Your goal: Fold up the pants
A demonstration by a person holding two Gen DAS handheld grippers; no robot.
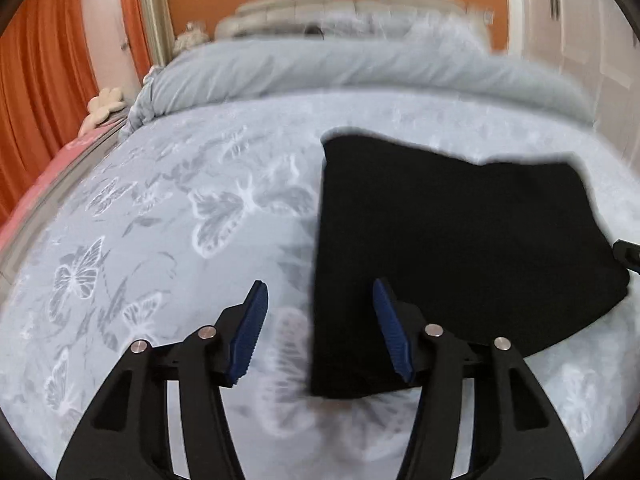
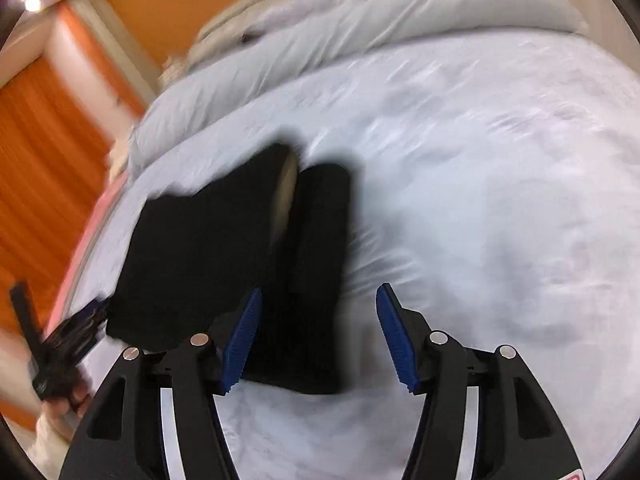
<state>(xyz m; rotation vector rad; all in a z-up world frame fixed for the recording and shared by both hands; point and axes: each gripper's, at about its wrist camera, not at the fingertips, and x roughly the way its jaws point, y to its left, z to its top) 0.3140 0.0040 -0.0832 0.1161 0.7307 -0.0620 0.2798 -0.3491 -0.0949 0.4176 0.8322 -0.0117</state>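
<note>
The black pants (image 1: 452, 248) lie folded into a compact block on the pale blue butterfly bedsheet (image 1: 168, 216). My left gripper (image 1: 320, 292) is open and empty above the pants' near left edge. In the right wrist view the pants (image 2: 224, 264) sit left of centre, a light inner lining showing at the far end. My right gripper (image 2: 320, 296) is open and empty over their right edge. The left gripper (image 2: 60, 356) shows at the lower left of that view, in a hand. This view is motion-blurred.
A rolled grey-blue duvet (image 1: 340, 68) lies across the bed behind the pants, with pillows (image 1: 344, 8) at the headboard. Orange curtains (image 1: 36, 100) hang left of the bed. White wardrobe doors (image 1: 580, 32) stand on the right. A pink mat (image 1: 44, 184) edges the bed's left side.
</note>
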